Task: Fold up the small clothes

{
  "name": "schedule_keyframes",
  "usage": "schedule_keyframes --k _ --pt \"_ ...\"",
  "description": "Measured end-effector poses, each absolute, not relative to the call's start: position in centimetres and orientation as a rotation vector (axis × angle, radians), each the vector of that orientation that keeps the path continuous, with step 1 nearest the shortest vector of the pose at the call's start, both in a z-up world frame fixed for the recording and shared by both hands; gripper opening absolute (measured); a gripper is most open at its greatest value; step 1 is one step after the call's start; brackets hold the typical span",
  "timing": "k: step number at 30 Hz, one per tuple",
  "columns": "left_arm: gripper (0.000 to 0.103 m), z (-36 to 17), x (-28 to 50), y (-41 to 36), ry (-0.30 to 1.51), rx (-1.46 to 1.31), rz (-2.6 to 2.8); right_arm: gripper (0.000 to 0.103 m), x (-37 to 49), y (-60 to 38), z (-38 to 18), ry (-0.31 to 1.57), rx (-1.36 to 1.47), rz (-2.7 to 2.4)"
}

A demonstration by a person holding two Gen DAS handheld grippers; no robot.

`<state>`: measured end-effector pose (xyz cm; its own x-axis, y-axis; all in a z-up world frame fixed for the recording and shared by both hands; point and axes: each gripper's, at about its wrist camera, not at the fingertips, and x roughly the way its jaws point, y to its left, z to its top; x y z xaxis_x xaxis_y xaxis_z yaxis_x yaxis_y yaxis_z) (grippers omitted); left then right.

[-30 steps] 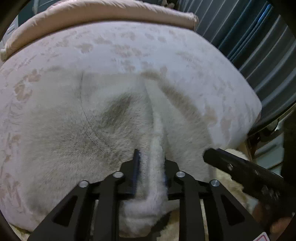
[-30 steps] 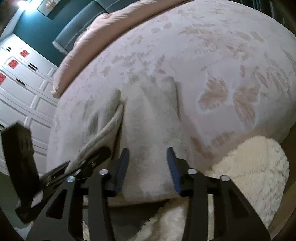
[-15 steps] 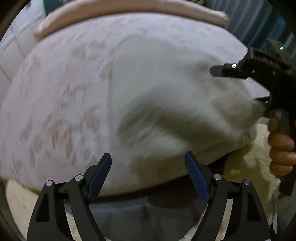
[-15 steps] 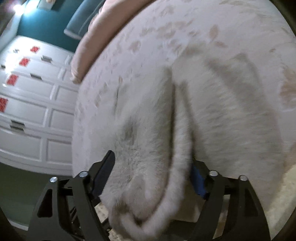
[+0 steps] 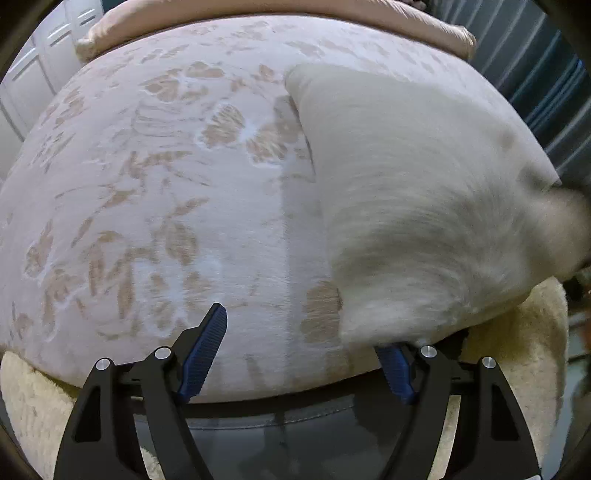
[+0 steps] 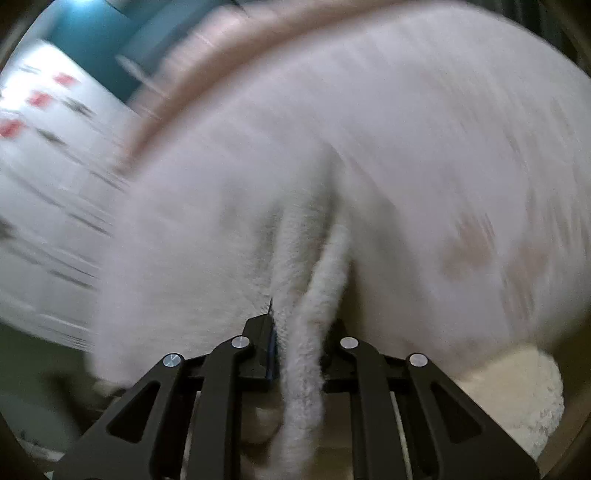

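A white fluffy garment (image 5: pixel 406 203) lies on the pale flowered bedspread (image 5: pixel 147 184), towards its right side. My left gripper (image 5: pixel 299 332) hovers at the bed's near edge with its jaws wide and closing. Only bedspread shows between them. The garment's near corner drapes over the right fingertip. In the blurred right wrist view, my right gripper (image 6: pixel 301 321) is closing, and its pads pinch a raised fold of the garment (image 6: pixel 229 240). The fold hangs down between the fingers.
A pink rolled duvet (image 5: pixel 406 22) lies along the bed's far edge. A cream shaggy rug (image 5: pixel 517 350) covers the floor below the near edge. White wardrobe doors (image 6: pixel 44 184) stand at the left, and dark pleated curtains (image 5: pixel 546 92) hang at the right.
My left gripper let go of the garment's fold, opened wide and moved left along the bed's edge. My right gripper came over the fold and closed on it.
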<state>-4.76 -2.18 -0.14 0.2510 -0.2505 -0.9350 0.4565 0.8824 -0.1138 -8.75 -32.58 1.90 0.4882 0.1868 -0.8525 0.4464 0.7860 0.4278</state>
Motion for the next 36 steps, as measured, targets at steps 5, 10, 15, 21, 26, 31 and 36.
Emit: schedule_keyframes --k 5,10,15,21,26,31,36 --pt "0.067 2.0 -6.3 -3.1 1.189 0.250 -0.528 0.021 -10.3 -34.3 1.7 0.972 0.844 -0.157" --pt "0.068 6.7 -7.3 -2.6 1.133 0.179 -0.572 0.037 -12.5 -34.0 5.5 0.930 0.715 -0.225" --pt "0.070 9.8 -6.1 -3.6 1.064 0.072 -0.597 0.052 -14.4 -32.1 7.3 0.909 0.694 -0.135" --pt "0.070 6.8 -3.4 -6.9 1.168 0.080 -0.560 0.025 -13.3 -29.4 3.3 1.055 0.646 -0.117" --pt "0.075 4.2 -3.6 -7.5 1.217 0.137 -0.526 0.017 -15.7 -30.8 6.9 0.873 0.730 -0.047" --pt "0.085 1.5 -3.5 -8.2 1.274 0.137 -0.522 0.018 -14.4 -31.0 0.5 1.140 0.612 -0.163" --pt "0.089 1.2 -4.6 -9.0 1.190 0.220 -0.495 0.024 -14.7 -31.1 2.1 1.132 0.621 -0.202"
